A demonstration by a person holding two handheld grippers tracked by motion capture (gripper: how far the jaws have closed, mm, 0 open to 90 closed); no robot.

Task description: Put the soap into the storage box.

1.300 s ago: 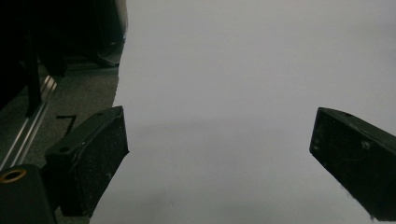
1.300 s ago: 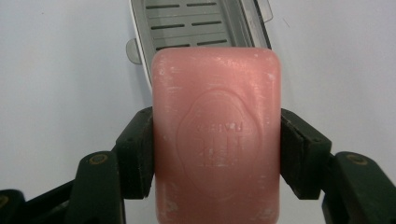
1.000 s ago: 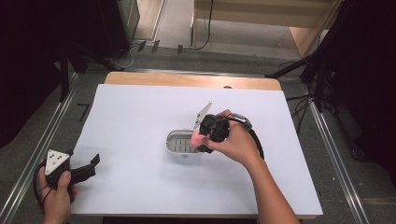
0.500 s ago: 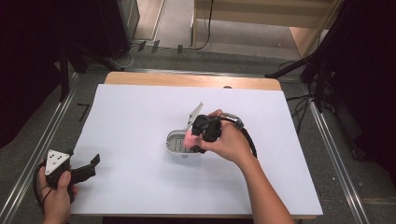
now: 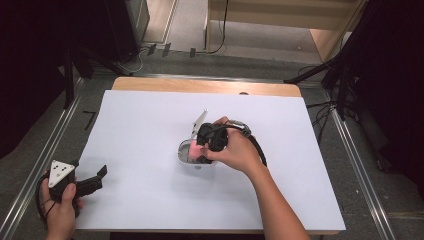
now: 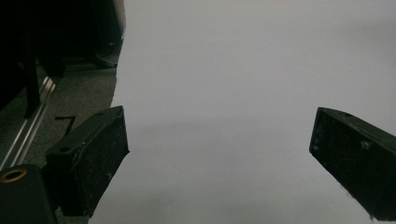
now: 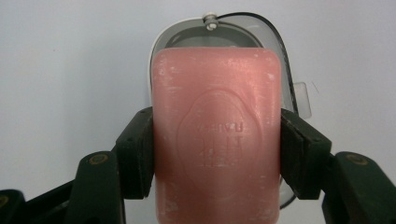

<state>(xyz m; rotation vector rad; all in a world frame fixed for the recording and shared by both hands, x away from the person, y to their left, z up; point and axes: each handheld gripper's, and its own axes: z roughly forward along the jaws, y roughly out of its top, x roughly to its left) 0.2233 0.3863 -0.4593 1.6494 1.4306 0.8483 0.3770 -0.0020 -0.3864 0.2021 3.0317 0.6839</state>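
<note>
A pink soap bar (image 7: 217,140) with an embossed stamp is clamped by its two long sides between the black jaws of my right gripper (image 7: 217,161). Directly behind it lies an open grey soap case (image 7: 275,32) on the white table. In the high view the soap bar (image 5: 192,148) sits over the soap case (image 5: 196,165) at mid-table, with my right gripper (image 5: 198,149) pointing down at it; whether the soap touches the case I cannot tell. My left gripper (image 5: 97,179) rests at the near left corner, and its jaws stand wide apart over bare table in the left gripper view (image 6: 219,158).
The white table top (image 5: 150,115) stretches around the case. A wooden strip (image 5: 200,86) runs along its far edge. Metal rails (image 5: 350,155) and dark floor flank the table. Cables lie on the floor beyond.
My right gripper has moved a little to the left with the soap, so the bar now lies more squarely over the case. The left gripper has stayed put.
</note>
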